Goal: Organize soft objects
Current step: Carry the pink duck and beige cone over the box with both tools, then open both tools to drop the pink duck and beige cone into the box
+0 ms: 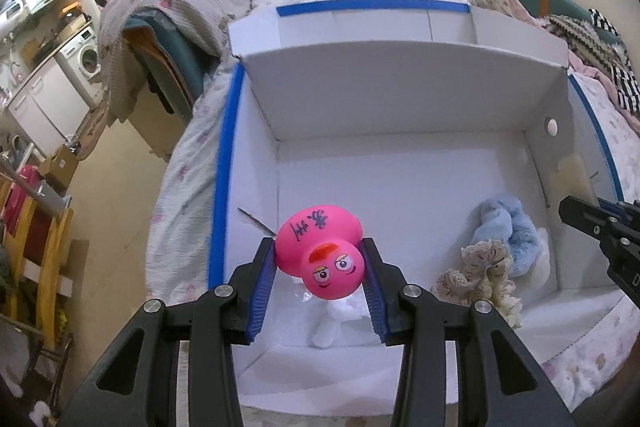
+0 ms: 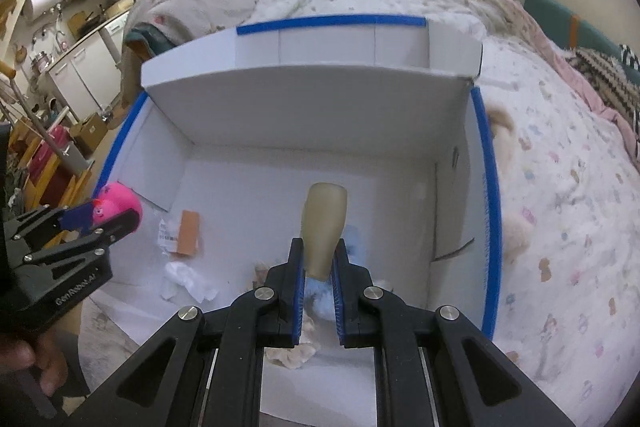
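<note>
1. Left wrist view: we have the pink rubber duck (image 1: 320, 255) pinched between the pads of the left gripper (image 1: 320, 259), over the white box (image 1: 400, 99) on the bed.
2. We judge it light and squashy (likely slick too), so a hold across its round body suits.
3. Our right gripper (image 2: 319, 267) is clamped narrow on a beige soft piece (image 2: 324, 227), above the blue plush (image 1: 508, 231) and frilly cloth (image 1: 484, 275) lying in the box.
</note>
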Available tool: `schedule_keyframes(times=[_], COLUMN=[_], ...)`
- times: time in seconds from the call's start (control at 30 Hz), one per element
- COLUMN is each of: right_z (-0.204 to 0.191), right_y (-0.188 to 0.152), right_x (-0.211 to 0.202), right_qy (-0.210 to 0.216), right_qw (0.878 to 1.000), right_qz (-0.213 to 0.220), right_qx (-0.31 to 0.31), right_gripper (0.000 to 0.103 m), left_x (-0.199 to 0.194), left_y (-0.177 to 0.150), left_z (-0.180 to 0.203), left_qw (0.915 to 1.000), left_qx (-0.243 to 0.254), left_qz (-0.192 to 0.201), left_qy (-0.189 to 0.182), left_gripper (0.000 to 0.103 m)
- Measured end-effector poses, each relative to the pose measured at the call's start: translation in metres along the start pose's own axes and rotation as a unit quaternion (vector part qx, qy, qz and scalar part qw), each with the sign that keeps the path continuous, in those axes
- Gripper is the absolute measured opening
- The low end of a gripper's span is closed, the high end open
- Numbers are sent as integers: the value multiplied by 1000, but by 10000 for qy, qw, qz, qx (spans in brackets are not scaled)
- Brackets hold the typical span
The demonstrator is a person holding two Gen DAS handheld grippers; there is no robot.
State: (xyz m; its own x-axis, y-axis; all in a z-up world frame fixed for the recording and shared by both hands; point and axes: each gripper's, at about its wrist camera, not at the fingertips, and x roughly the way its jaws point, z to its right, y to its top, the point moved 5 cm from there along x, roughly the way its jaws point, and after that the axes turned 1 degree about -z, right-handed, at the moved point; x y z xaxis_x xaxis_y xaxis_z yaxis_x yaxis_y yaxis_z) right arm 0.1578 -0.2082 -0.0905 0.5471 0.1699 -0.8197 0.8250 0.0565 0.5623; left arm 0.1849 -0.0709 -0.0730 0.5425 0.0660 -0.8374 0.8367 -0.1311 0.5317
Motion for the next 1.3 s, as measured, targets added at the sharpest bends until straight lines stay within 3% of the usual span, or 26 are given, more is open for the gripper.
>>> schedule_keyframes(times=[0.43, 0.87, 0.93, 1.03, 1.13, 1.23, 1.3], right_z=[1, 9, 9, 10, 8, 7, 8], right_y=[-14, -16, -16, -16, -16, -15, -14], right_x=[19, 22, 22, 21, 21, 20, 18], right_qy=[78, 180, 222, 274, 317, 367, 391], right_qw=[9985, 9972, 9970, 9967, 9965, 9964, 9963], right_qz=[-480, -546, -544, -533, -531, -491, -440], right_qx=[254, 476, 506, 550, 559, 582, 620], right_gripper=[14, 15, 15, 16, 22, 36, 57], left_x=[23, 30, 29, 27, 24, 20, 17], left_y=[-3, -4, -4, -3, -2, -1, 0], left_z=[5, 10, 11, 12, 11, 9, 8], left_qw=[9996, 9992, 9992, 9993, 9995, 9997, 9998], left_qx=[3, 123, 124, 142, 115, 107, 117], left_qz=[-243, -381, -382, -332, -285, -216, -161], left_qy=[-116, 7, -43, -2, -42, -14, -10], left_gripper=[38, 38, 41, 54, 56, 61, 61])
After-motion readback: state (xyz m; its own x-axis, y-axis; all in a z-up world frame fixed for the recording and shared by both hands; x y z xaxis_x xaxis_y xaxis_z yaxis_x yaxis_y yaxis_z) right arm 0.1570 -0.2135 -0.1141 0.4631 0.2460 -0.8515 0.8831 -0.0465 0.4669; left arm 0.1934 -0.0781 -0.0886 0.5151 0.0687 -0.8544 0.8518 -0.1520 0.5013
